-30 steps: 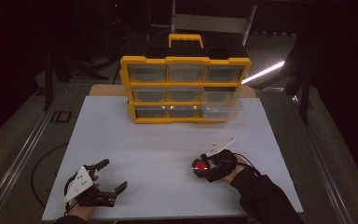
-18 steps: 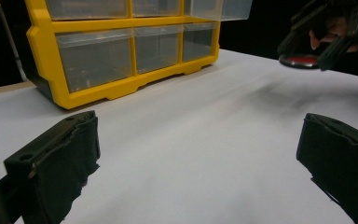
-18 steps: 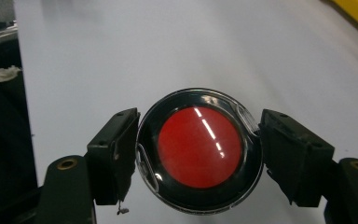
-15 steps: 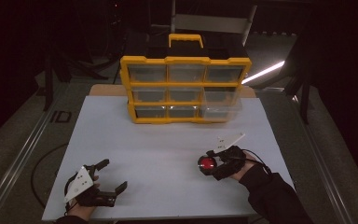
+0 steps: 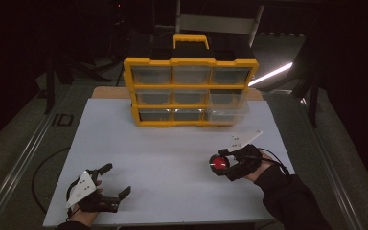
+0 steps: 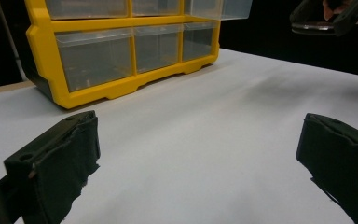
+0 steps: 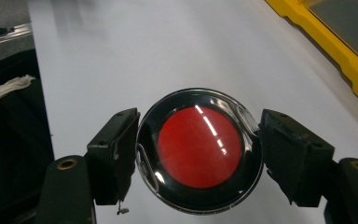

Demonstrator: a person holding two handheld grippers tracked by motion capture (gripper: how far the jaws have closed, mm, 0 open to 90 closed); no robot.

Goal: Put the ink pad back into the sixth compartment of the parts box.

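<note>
We are resting our left gripper point(image 5: 109, 192) near the front left corner of the white table point(image 5: 172, 158), its jaws standing wide apart with nothing but bare tabletop between them. Moving rightward, the yellow drawer organizer point(image 5: 190, 91) is sitting at the back centre of the table; one clear drawer point(image 5: 227, 106) on its right side is jutting out towards us. Further right, we are holding our right gripper point(image 5: 225, 165) clear of the table, its jaws clamped on opposite edges of the round red disc in a clear case point(image 7: 199, 148), the flat face turned towards the gripper's camera. The disc is lying ahead of the right hand, and the pulled-out drawer is sitting beyond it, up and slightly to the right in the high view. We judge the right hand far nearer that drawer than the left, so any carry there falls to it.
</note>
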